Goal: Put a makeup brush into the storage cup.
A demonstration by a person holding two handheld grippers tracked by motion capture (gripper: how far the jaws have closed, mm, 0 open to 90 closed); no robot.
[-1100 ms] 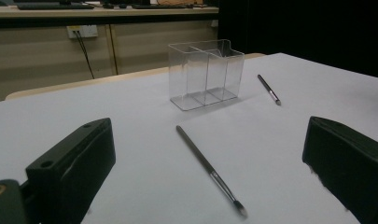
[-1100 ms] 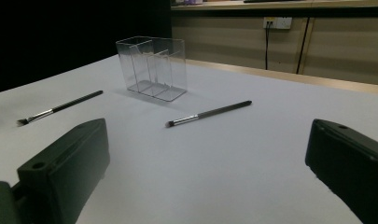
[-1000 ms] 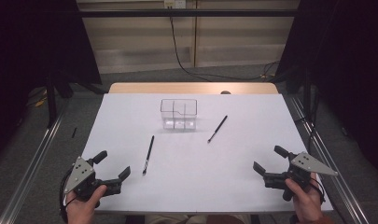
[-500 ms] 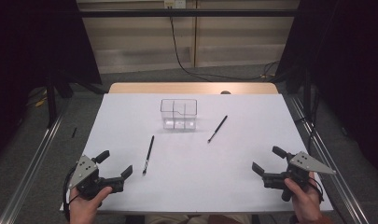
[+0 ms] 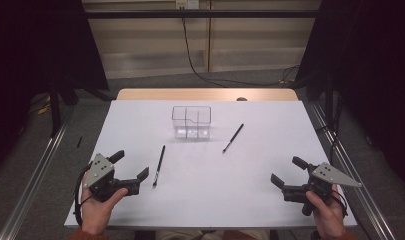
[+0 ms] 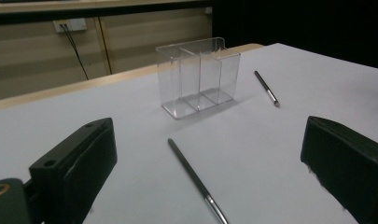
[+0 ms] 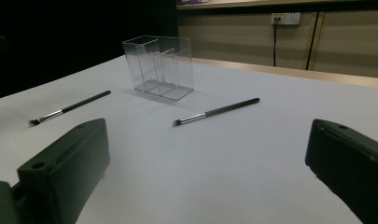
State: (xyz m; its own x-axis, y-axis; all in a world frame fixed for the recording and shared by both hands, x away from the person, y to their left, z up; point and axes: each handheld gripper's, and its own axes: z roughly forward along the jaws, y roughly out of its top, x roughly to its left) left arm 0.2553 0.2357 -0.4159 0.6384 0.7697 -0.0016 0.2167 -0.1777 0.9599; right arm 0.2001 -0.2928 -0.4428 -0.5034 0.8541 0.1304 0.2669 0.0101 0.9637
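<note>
Jaws of left gripper (image 5: 129, 172) and right gripper (image 5: 285, 171) spread wide and empty over the tabletop (image 5: 200, 200), each facing a brush, near brush (image 5: 159, 165) and far brush (image 5: 233, 137), lying flat before the clear organizer (image 5: 191, 121); approach low, closing across the handle.

Looked all over for something to read and there was nothing legible anywhere, no print, labels, brand marks or numbers. The clear organizer (image 5: 191, 121) was bare plastic, both brushes (image 5: 159, 165) had plain dark handles, and the grey plates on the grippers carried no markings I could make out.
</note>
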